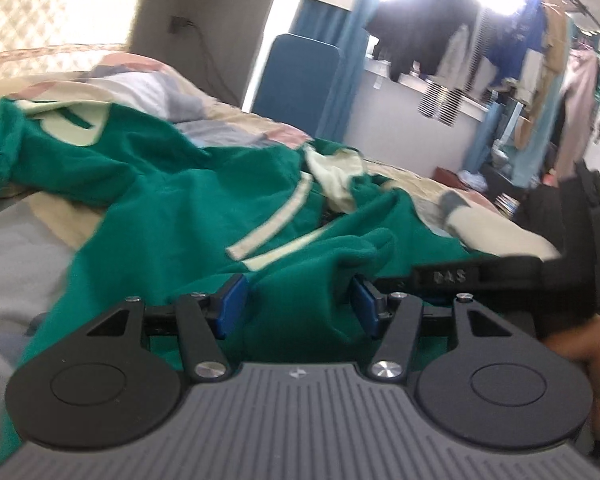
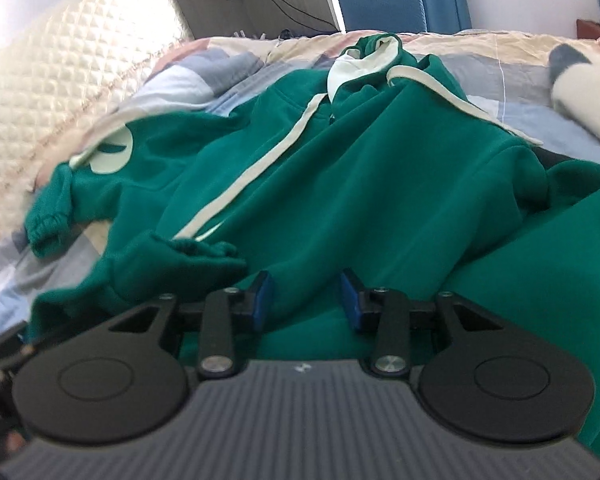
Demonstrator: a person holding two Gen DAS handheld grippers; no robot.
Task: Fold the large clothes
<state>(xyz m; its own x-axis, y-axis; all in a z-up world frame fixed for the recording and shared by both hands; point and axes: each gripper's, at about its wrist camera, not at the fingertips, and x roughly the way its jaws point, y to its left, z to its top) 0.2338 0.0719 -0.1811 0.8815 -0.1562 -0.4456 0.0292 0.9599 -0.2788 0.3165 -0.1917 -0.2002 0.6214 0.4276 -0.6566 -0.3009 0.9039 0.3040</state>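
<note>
A large green hoodie (image 1: 172,200) with cream stripes and cream hood lining lies rumpled across the bed. In the right wrist view the green hoodie (image 2: 340,168) spreads out with its hood at the far end and a cuffed sleeve at the left. My left gripper (image 1: 298,306) sits low over the near hem; its blue pads stand apart, a raised fold of green cloth lies loosely between them. My right gripper (image 2: 305,300) is on the hem too, and a ridge of green fabric fills the gap between its pads. The right gripper's black body (image 1: 500,272) shows close at the right.
The bed carries a patchwork quilt (image 2: 204,72) and meets a quilted cream headboard (image 2: 80,60) at the left. A cream cushion (image 2: 580,100) lies at the right. Beyond the bed stand a blue chair (image 1: 296,84) and a rack of hanging clothes (image 1: 500,52).
</note>
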